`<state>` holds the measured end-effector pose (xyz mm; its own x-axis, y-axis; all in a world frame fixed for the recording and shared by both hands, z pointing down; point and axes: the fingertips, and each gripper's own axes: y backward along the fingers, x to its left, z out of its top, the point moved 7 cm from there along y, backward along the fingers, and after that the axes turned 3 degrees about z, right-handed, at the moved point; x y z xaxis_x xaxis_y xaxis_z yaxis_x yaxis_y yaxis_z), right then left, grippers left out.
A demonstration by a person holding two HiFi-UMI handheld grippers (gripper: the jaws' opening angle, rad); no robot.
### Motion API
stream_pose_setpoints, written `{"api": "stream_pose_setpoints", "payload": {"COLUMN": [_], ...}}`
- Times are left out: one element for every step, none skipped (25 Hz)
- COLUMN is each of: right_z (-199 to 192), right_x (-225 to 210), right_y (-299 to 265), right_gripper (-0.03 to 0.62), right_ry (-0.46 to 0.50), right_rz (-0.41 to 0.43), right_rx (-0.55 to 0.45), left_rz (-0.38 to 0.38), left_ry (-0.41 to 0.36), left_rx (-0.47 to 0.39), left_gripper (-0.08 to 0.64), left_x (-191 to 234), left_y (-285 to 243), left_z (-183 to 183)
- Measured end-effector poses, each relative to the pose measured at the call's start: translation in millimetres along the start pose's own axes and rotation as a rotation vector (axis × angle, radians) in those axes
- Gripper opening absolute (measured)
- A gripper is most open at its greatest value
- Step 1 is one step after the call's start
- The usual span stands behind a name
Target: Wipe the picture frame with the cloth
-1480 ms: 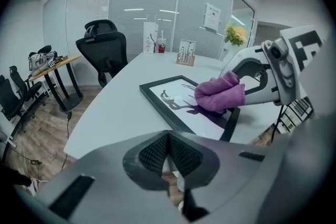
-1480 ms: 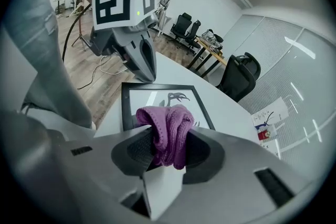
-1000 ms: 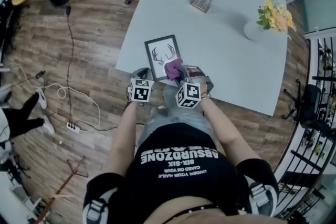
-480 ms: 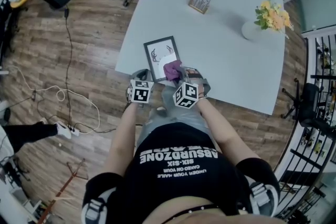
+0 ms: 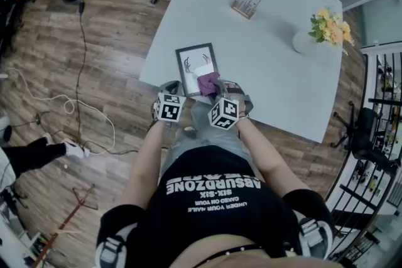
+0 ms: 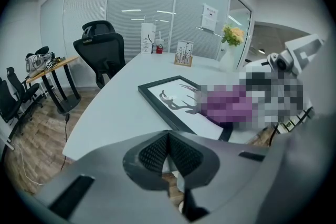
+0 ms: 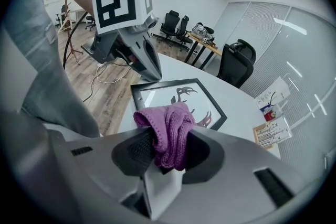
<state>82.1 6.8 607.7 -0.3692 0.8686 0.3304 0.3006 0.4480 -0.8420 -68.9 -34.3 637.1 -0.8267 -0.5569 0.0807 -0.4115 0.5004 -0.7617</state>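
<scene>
A black picture frame [image 5: 196, 66] with an antler print lies flat near the front-left edge of the white table [image 5: 264, 47]; it also shows in the left gripper view [image 6: 173, 102] and the right gripper view [image 7: 178, 99]. My right gripper [image 5: 217, 86] is shut on a purple cloth [image 7: 168, 134], which rests over the frame's near right corner [image 5: 208, 82]. My left gripper [image 5: 173, 90] hovers at the table's edge just left of the frame, its jaws [image 6: 169, 153] shut with nothing between them.
A small card holder [image 5: 244, 5] and a white vase of yellow flowers [image 5: 320, 31] stand farther back on the table. Cables and a power strip [image 5: 69, 147] lie on the wooden floor at left. Office chairs [image 6: 102, 55] stand beyond the table.
The purple cloth and my right gripper have shifted slightly along the lower right part of the frame. The left gripper has stayed put.
</scene>
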Motion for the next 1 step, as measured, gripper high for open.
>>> {"api": "stream_pose_setpoints", "payload": {"right_z": [-0.2], "right_x": [0.1], "right_y": [0.2], "right_gripper": [0.126], "right_ry": [-0.001], "right_rz": [0.0], "right_rx": [0.002], "left_rz": [-0.001], "left_ry": [-0.001], "left_rx": [-0.001], "left_gripper": [0.006], "left_x": [-0.3], "left_y": [-0.3], "left_z": [0.1]}}
